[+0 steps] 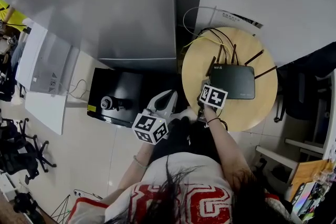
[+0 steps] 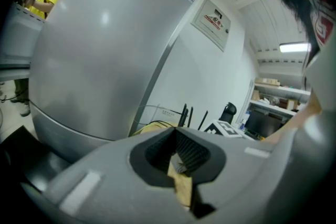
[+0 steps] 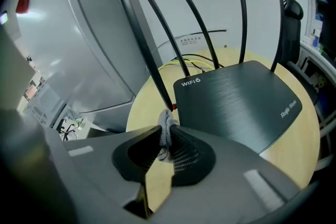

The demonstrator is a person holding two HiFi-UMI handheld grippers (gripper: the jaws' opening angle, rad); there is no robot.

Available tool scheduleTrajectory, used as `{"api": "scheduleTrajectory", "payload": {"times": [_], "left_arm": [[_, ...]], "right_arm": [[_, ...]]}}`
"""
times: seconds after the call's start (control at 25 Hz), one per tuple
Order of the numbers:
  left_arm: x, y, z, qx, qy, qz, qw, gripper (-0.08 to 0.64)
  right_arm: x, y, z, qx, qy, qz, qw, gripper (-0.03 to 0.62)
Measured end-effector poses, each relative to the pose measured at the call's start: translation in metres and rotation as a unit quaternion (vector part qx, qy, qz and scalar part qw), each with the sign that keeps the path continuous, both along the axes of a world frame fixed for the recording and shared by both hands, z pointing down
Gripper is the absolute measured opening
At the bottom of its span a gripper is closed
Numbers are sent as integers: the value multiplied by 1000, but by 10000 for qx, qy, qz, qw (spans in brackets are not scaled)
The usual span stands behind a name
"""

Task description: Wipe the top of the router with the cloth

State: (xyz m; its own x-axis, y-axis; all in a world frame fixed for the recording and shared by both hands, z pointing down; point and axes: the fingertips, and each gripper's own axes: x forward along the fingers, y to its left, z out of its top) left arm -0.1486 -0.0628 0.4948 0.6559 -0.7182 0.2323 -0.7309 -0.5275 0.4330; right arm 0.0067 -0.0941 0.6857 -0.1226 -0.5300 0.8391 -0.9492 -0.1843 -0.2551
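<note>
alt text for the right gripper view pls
The right gripper is shut on a bunched grey cloth, held close to the near corner of a black router whose antennas stand up. The router lies on a round wooden table, with a grey cabinet behind.
</note>
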Motion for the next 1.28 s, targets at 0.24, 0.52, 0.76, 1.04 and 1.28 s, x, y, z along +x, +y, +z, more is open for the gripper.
{"api": "scheduleTrajectory", "payload": {"times": [0.24,0.52,0.76,1.04,1.28], "left_arm": [[-3,-1,2,-38,4,-2,10000,2],[-2,-4,1,-24,20,-21,10000,2],[11,-3,0,-19,46,130,9999,2],[32,2,0,-12,71,320,9995,2],[47,7,-1,7,89,441,9990,2]], "right_arm": [[8,-14,0,-29,72,195,9998,37],[3,0,0,-103,147,-19,9998,37],[-7,28,2,-162,246,-602,9977,37],[-6,55,6,-223,241,-950,9949,37],[3,69,4,-218,238,-1132,9931,38]]}}
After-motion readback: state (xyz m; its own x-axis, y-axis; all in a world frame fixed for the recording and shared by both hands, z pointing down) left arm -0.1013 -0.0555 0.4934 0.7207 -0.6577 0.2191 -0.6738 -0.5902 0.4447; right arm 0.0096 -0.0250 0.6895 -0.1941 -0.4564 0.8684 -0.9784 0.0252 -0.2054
